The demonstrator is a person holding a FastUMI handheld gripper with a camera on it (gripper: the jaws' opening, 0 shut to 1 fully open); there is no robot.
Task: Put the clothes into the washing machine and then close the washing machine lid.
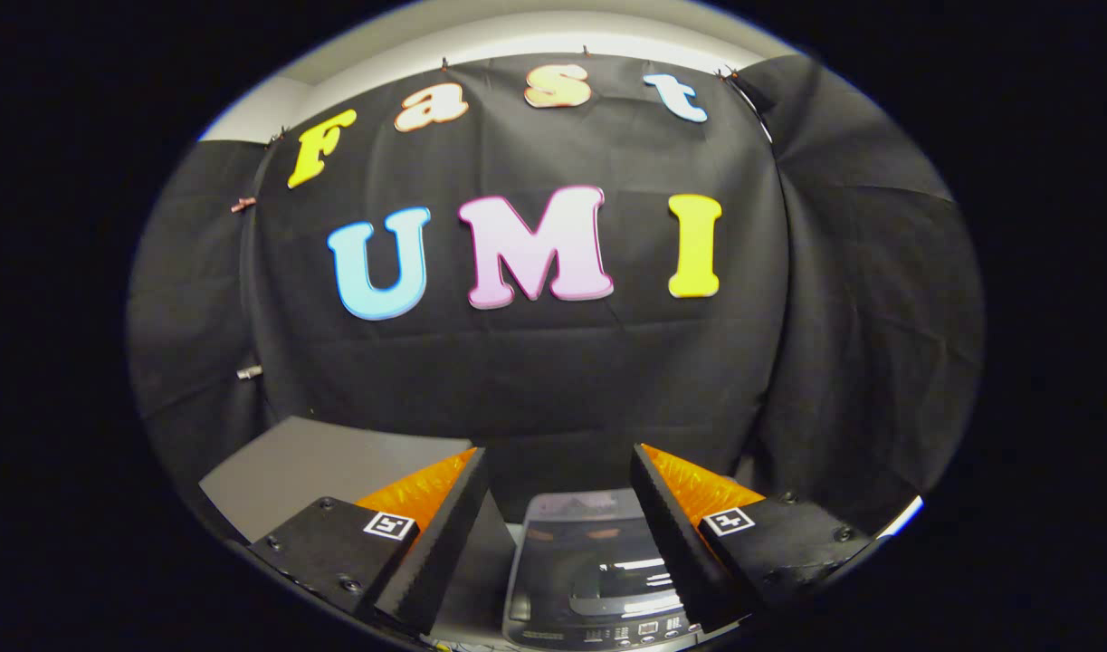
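Observation:
My gripper [558,457] is open, its two fingers spread wide with nothing between them. Below and between the fingers I see a small grey washing machine [553,598] from above. Its glossy dark lid [585,543] lies flat and reflects the lights. A control panel [639,629] with buttons runs along its near side. The right finger [675,534] covers part of the machine's right side.
A grey table surface [327,466] stretches off behind the left finger. The black cloth wall [535,371] hangs close behind the machine and wraps around on both sides.

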